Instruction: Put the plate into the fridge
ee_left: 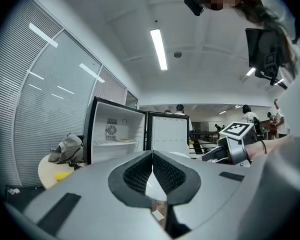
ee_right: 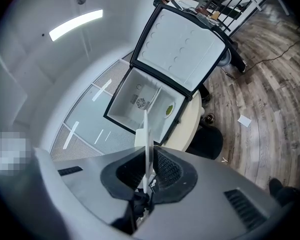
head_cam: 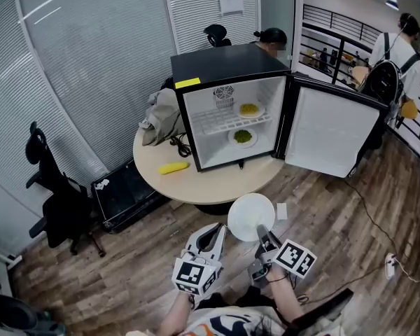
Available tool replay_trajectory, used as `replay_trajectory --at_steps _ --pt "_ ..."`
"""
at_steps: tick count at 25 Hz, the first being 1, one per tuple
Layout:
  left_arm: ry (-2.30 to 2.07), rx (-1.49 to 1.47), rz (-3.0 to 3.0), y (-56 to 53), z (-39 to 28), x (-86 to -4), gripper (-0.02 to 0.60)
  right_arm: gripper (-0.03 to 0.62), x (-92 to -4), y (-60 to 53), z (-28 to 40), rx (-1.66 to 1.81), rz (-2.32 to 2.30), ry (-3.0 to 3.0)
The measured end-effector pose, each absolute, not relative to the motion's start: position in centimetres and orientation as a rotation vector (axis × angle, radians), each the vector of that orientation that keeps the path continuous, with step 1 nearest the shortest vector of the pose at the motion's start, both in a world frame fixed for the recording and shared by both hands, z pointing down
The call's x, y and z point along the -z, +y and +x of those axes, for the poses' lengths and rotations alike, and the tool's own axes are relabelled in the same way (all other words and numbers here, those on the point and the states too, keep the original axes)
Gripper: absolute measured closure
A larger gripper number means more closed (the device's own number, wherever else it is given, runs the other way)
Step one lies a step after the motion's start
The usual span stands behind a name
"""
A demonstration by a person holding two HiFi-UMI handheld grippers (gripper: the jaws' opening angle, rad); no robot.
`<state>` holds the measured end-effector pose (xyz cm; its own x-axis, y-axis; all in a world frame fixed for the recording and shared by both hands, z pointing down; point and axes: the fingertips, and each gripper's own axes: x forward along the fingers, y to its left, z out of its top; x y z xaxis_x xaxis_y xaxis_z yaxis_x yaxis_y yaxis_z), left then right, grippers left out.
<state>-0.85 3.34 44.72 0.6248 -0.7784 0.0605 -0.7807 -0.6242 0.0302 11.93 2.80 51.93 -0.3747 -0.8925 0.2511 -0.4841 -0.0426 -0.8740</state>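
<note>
The plate (head_cam: 251,217) is clamped by its near rim in the right gripper (head_cam: 262,233), well short of the open fridge (head_cam: 224,65) straight ahead; the left gripper (head_cam: 211,238) is seen closed, empty.

The fridge (head_cam: 231,65) is open, its door (head_cam: 332,131) swung wide to the right, so the mouth is free. On the wire shelf (head_cam: 213,122) a plate of yellow food (head_cam: 249,109) takes the right part; the left is bare. Below, a plate of green food (head_cam: 243,137) sits right of centre. A yellow object (head_cam: 173,167) lies on the round table (head_cam: 217,180), left of the opening
</note>
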Motion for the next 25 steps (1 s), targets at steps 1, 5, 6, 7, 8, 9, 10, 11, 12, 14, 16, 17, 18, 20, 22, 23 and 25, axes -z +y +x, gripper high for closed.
replay_trajectory --at_steps 1,5,6,7,8,9,10,11,12,14,16,17,18,20,22,23,25 --pt "-1.343 -0.065 2.782 3.2 -0.5 -44.7 0.568 0.562 -51.9 2.6 12.3 1.397 -1.448 1.849" --pt "-1.37 -0.061 2.776 2.4 1.0 -44.5 0.568 0.562 -51.8 1.5 13.8 1.4 -1.435 1.871" --pt "-1.376 -0.058 2.774 2.2 1.5 -44.5 0.568 0.562 -51.8 1.2 14.2 1.4 -1.431 1.878" --pt "-1.381 -0.055 2.773 2.0 2.0 -44.4 0.568 0.562 -51.8 1.0 14.7 1.4 -1.427 1.885" --pt "-1.385 -0.052 2.773 1.8 2.6 -44.4 0.568 0.562 -51.7 0.7 15.1 1.399 -1.422 1.892" --pt "-1.388 -0.047 2.773 1.6 3.1 -44.3 0.568 0.562 -51.6 0.5 15.6 1.398 -1.418 1.899" --pt "-1.39 -0.041 2.774 1.4 3.7 -44.2 0.568 0.562 -51.6 0.3 16.1 1.397 -1.414 1.906" --pt "-1.392 -0.036 2.774 1.3 4.3 -44.2 0.568 0.562 -51.5 0.1 16.5 1.395 -1.412 1.914" --pt "-1.394 -0.032 2.774 1.1 4.9 -44.1 0.568 0.562 -51.5 -0.1 17.0 1.391 -1.414 1.925" --pt "-1.4 -0.031 2.774 0.9 5.9 -44.1 0.568 0.562 -51.6 -0.5 17.8 1.382 -1.424 1.95" --pt "-1.409 -0.034 2.768 0.7 6.8 -44.2 0.568 0.562 -51.8 -0.7 18.5 1.385 -1.423 1.966" --pt "-1.414 -0.037 2.763 0.7 7.2 -44.3 0.568 0.562 -51.9 -0.8 18.8 1.391 -1.418 1.968" --pt "-1.42 -0.04 2.758 0.7 7.4 -44.4 0.568 0.562 -52.1 -0.9 19.0 1.398 -1.411 1.969" --pt "-1.428 -0.054 2.749 0.7 7.7 -44.7 0.568 0.562 -52.4 -1.1 19.2 1.411 -1.4 1.968" --pt "-1.435 -0.079 2.744 0.7 7.9 -45.1 0.568 0.562 -52.8 -1.3 19.3 1.425 -1.389 1.964" --pt "-1.44 -0.089 2.741 0.7 7.9 -45.2 0.568 0.562 -53.0 -1.4 19.3 1.432 -1.384 1.962" --pt "-1.454 -0.101 2.73 0.7 7.7 -45.4 0.568 0.562 -53.2 -1.4 19.2 1.441 -1.373 1.963"
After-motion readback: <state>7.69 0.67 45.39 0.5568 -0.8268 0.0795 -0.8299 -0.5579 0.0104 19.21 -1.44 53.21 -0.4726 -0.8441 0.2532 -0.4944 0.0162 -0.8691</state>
